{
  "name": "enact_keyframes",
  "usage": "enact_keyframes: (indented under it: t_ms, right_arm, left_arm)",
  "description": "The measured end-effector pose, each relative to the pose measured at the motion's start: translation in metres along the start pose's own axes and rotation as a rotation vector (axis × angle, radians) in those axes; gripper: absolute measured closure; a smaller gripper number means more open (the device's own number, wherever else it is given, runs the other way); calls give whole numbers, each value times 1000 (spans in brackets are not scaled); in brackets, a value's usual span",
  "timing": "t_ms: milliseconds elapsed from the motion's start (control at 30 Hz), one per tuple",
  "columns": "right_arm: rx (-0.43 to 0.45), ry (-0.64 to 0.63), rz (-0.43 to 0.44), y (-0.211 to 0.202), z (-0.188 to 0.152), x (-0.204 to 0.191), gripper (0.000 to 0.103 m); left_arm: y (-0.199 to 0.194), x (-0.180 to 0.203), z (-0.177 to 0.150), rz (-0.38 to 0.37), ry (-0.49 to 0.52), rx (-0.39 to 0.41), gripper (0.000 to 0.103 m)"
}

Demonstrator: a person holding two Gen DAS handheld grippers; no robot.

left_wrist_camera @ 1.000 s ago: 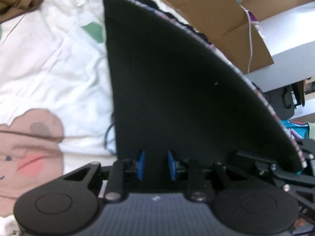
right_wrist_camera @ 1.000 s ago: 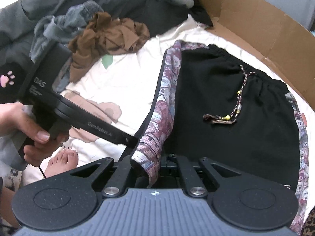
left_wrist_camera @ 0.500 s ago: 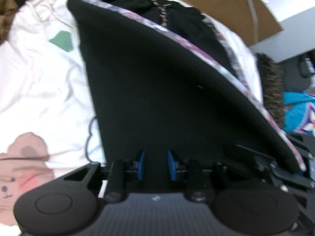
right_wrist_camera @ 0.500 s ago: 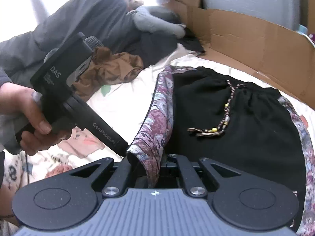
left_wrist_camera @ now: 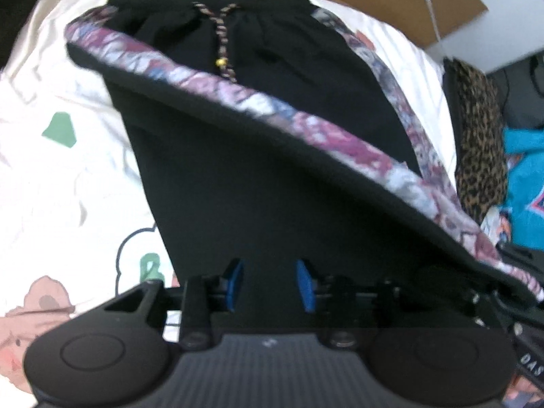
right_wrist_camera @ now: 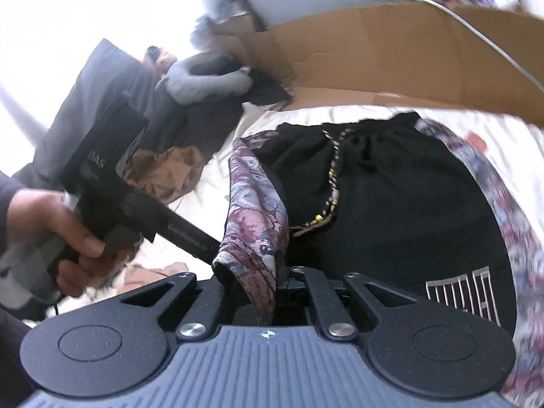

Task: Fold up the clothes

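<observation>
On bed sheet [left_wrist_camera: 51, 78], black shorts [left_wrist_camera: 272, 176] w/ floral side stripe [left_wrist_camera: 238, 102] lie spread; waistband and drawstring [right_wrist_camera: 335, 183] at far end, near hem lifted toward both cameras. Far edge: cardboard [right_wrist_camera: 408, 51] wall runs close behind waistband, little room there. Right edge: leopard-print cloth [left_wrist_camera: 479, 129] and teal garment [left_wrist_camera: 523, 176] just beside shorts. Left: open white sheet, then brown cloth [right_wrist_camera: 163, 173] and grey clothes pile [right_wrist_camera: 136, 102] farther off.

Left gripper [left_wrist_camera: 268, 284]: blue pads [left_wrist_camera: 234, 284] apart, jaws opening, black fabric between them; can't tell if pads touch it. Right gripper [right_wrist_camera: 268, 285]: fingers together, clamped on floral hem corner. Person's hand [right_wrist_camera: 64, 234] grips left tool handle, left in right-wrist view.

Vs 1 s ago: left pads wider apart; lifted fold has come further over, so waistband, drawstring and right stripe now show in left view; floral edge more level.
</observation>
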State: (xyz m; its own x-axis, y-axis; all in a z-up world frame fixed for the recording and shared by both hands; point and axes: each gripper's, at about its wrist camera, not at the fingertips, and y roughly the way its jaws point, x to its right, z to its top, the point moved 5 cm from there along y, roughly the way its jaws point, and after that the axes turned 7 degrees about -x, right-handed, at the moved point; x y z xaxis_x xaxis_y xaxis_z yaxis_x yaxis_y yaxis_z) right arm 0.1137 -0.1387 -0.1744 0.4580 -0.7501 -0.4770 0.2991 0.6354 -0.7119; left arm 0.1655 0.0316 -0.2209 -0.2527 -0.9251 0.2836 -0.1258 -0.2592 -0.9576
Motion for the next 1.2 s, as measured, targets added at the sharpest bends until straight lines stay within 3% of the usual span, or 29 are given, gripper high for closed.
enact_keyframes:
  t_ms: [133,200,267,400,467,733,900,1200]
  right_arm:
    - [13,21,3,-8,2,10,102]
    - [25,12,-2,-14,4,13,102]
    - [37,6,-14,-18,3,16,102]
    - [48,26,-15,-25,0,29,102]
    - [55,26,-30,-28,0,36,102]
    - [47,45,-68,-34,-14,67,102]
    - [43,46,-78,-35,-23,80,102]
    - [48,206,-129,-43,-50,144,102]
  left_arm:
    - [-14,11,1,14,18,27,45]
    - [-21,12,4,26,2,55,42]
    - [-20,16,7,28,-11,73,29]
    - [-18,25,13,32,-38,110,21]
    - [-23,30,13,41,-38,141,12]
    - [-35,49,-16,5,-119,192,10]
    - [2,63,-37,-20,-177,186,10]
    - [54,52,-75,4,-237,160,12]
